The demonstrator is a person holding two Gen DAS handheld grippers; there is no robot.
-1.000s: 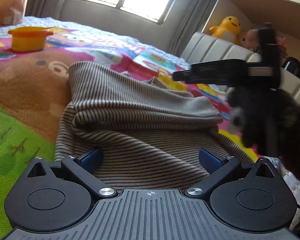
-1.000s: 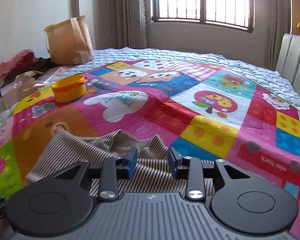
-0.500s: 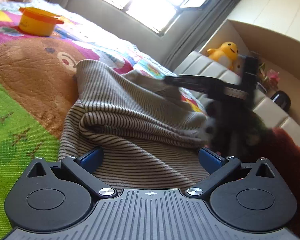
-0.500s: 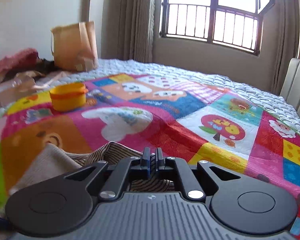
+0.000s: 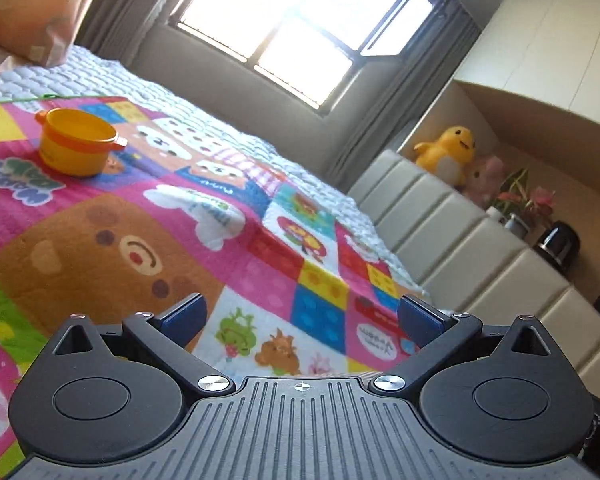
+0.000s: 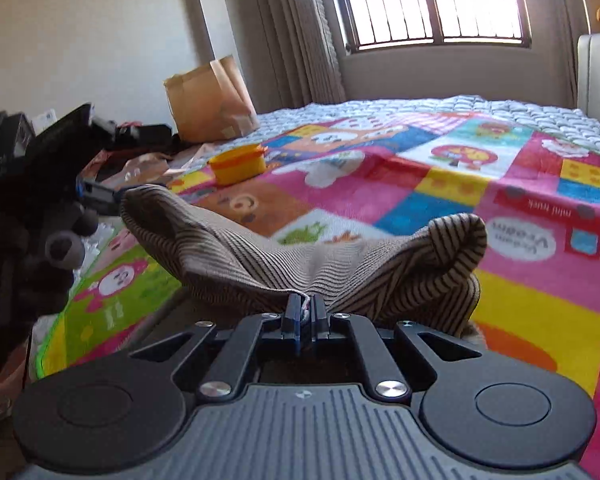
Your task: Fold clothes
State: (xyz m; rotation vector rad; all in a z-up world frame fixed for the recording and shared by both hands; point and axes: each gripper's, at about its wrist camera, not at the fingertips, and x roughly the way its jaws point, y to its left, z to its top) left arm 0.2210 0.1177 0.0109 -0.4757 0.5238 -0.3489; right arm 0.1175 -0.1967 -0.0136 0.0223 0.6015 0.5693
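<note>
One gripper, right point(image 6: 303, 314), pinches brown striped knit top point(image 6: 300, 256) mid-fold; left point(image 5: 300, 316) fingers wide, empty — prob needs regrasp.

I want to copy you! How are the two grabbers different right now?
The left hand-held gripper is open and empty; the right hand-held gripper is shut on the striped garment. The left faces only the colourful play mat; the right lifts cloth above it. Both have blue pads.

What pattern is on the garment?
Thin dark stripes on beige garment, clearest in the right wrist view.
</note>
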